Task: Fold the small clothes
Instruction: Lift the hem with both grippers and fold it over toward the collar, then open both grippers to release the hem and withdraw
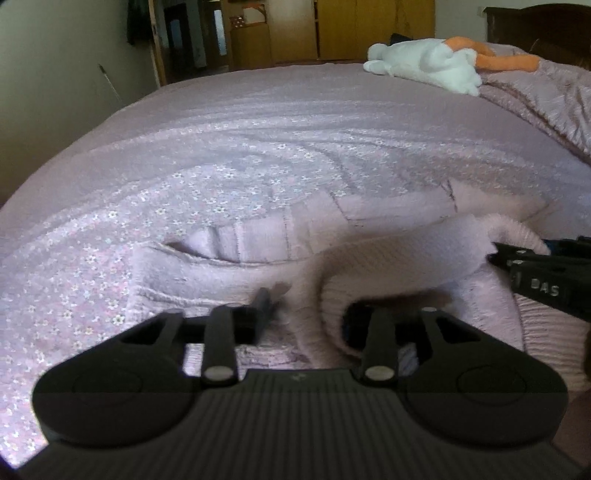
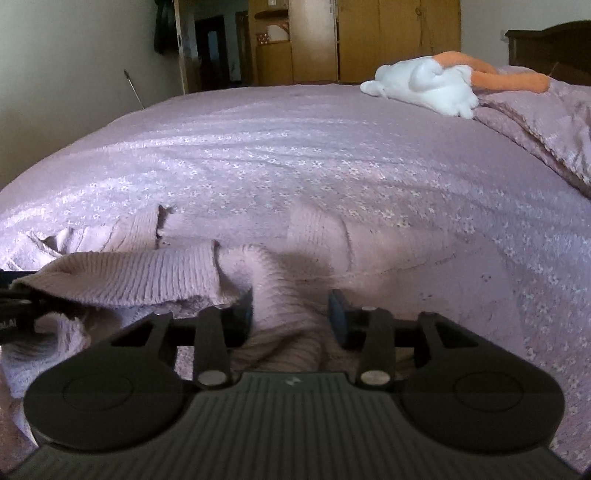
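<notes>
Closest to the lens in the left wrist view is the left gripper (image 1: 306, 314), its jaws spread wide. The left finger shows bare against the cloth, while the right finger is tucked out of sight under a raised fold of the pink knit sweater (image 1: 221, 269). It has no pinch on anything that I can see; the fold simply drapes over that hidden finger.

The sweater lies on the near part of the floral mauve bedspread (image 1: 258, 147), partly flat to the left. Its ribbed band is lifted in an arch that runs right to the right gripper (image 1: 517, 262), whose tip touches the end of the band.

In the right wrist view, the right gripper (image 2: 291, 314) has its jaws partly apart, with a thick roll of the knit filling the gap between them. Whether they squeeze it or only bracket it I cannot tell. From that roll the ribbed band stretches left to the left gripper (image 2: 14, 306) at the frame's edge.

At the far right of the bed lies a white and orange plush toy (image 1: 424, 62), well apart from the sweater, with a dark headboard (image 1: 535, 26) beside it. Wooden wardrobes (image 1: 369, 29) stand along the far wall
</notes>
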`<state>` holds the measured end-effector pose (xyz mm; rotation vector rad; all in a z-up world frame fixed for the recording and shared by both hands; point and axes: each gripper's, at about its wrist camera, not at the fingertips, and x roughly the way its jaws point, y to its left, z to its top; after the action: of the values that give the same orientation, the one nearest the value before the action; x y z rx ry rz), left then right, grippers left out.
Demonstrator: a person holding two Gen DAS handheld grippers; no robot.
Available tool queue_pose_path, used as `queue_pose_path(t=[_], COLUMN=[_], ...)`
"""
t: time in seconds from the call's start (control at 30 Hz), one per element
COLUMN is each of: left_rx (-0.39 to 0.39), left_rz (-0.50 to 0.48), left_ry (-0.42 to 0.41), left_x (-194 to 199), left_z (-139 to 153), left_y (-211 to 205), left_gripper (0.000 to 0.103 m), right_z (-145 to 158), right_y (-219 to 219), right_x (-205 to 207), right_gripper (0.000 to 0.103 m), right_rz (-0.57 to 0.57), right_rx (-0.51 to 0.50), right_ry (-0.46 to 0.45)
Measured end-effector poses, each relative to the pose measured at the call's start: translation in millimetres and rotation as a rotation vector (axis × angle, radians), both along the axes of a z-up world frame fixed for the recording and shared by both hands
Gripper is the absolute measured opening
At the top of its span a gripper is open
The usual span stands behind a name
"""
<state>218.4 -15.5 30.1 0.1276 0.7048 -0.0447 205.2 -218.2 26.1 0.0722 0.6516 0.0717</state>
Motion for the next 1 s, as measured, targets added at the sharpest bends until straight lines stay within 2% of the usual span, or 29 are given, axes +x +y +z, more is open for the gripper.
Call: queue_pose_path(t=[0.07, 0.13, 0.27, 0.37, 0.5, 0.6, 0.77, 0.9, 1.0], left_rx=[0.01, 0.016, 0.03, 0.055, 0.044, 0.031, 0.026, 0.023, 0.024], left_rz=[0.024, 0.043, 0.044, 0.028, 0.011, 0.009, 0.007, -0.001, -0.001], left_ry=[-0.005, -0.008, -0.005, -0.003, -0.002, 0.001, -0.009, -0.013, -0.012], left_x=[1, 1, -2, -7, -15, -21, -32, -40, -46], left_z=[-2, -2, 2, 7, 17, 24, 33, 39, 42], left_y=[1, 3, 2, 0, -1, 0, 1, 3, 5], left_gripper=[0.059, 0.063, 0.063, 0.062, 0.062, 0.062, 0.062, 0.062, 0.062], right_z=[-1, 0, 4, 9, 17, 25, 41, 51, 57], right_y=[-2, -3, -6, -8, -10, -12, -17, -21, -18], right_x=[-1, -2, -4, -8, -22, -34, -57, -78, -92], right_gripper=[0.05, 0.054, 0.063, 0.074, 0.076, 0.086, 0.087, 0.093, 0.094], right_rz=[0.003, 0.003, 0.01, 0.021, 0.044, 0.056, 0.06, 0.069, 0.086], right_rx=[0.009, 0.009, 0.031, 0.061, 0.061, 0.06, 0.088, 0.135, 0.122], right_ry=[0.0, 0.001, 0.011, 0.025, 0.026, 0.014, -0.011, -0.039, -0.054])
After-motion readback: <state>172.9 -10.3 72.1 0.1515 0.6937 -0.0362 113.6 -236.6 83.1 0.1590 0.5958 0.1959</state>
